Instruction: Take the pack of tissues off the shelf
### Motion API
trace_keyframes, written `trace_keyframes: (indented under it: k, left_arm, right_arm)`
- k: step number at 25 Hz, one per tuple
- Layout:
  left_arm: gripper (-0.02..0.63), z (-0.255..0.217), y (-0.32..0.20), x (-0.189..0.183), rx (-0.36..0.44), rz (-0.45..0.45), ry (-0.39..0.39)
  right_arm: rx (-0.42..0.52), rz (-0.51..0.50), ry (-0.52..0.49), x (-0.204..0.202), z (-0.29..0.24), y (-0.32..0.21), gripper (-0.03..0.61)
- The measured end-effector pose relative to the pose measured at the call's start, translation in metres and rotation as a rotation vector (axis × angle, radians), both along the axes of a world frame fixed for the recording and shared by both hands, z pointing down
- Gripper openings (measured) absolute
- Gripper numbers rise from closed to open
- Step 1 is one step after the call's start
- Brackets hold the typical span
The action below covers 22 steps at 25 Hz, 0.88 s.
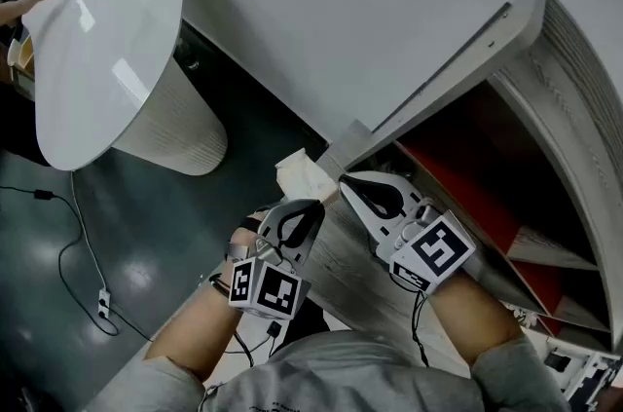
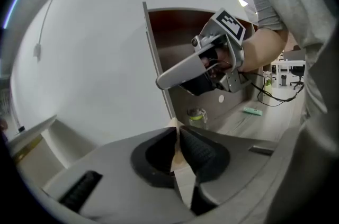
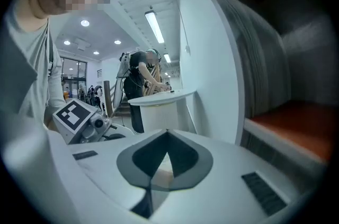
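Note:
The pack of tissues is a cream packet just off the shelf's left end. My left gripper is shut on its near edge. In the left gripper view only a thin cream strip of the pack shows between the dark pads of the left gripper. My right gripper hovers just right of the pack, over the wooden shelf board. Its jaws meet at the tip with nothing in them. The same right gripper looks shut from the side, and its tips touch in its own view.
The white shelf unit has a red inside at right. A small jar and a green item stand on the shelf board. A round white table stands at left, with a cable and power strip on the dark floor.

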<state>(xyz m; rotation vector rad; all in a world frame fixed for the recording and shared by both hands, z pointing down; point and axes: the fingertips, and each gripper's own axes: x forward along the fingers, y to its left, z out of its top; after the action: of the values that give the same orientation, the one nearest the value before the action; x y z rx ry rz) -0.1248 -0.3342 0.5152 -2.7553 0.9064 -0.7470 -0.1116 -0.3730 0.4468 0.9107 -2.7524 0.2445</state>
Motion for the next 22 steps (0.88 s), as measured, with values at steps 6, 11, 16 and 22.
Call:
trace_keyframes:
  k: [6,11,16,22]
  left_arm:
    - [0.044,0.086,0.013,-0.002,-0.064,-0.029,-0.037]
    - [0.044,0.133,0.015,-0.003,-0.053,-0.032,-0.078]
    - [0.044,0.165,0.021,-0.008,-0.039,-0.033,-0.117]
    - [0.044,0.189,0.028,-0.009,-0.032,-0.017,-0.151]
  right_arm:
    - [-0.068,-0.004,0.026,-0.007,0.086,0.004,0.021]
    - [-0.089,0.005,0.026,-0.011,0.133,-0.002,0.021]
    - [-0.111,0.0,0.041,-0.019,0.164,-0.002,0.021]
    - [-0.141,-0.01,0.047,-0.026,0.188,0.002,0.021]
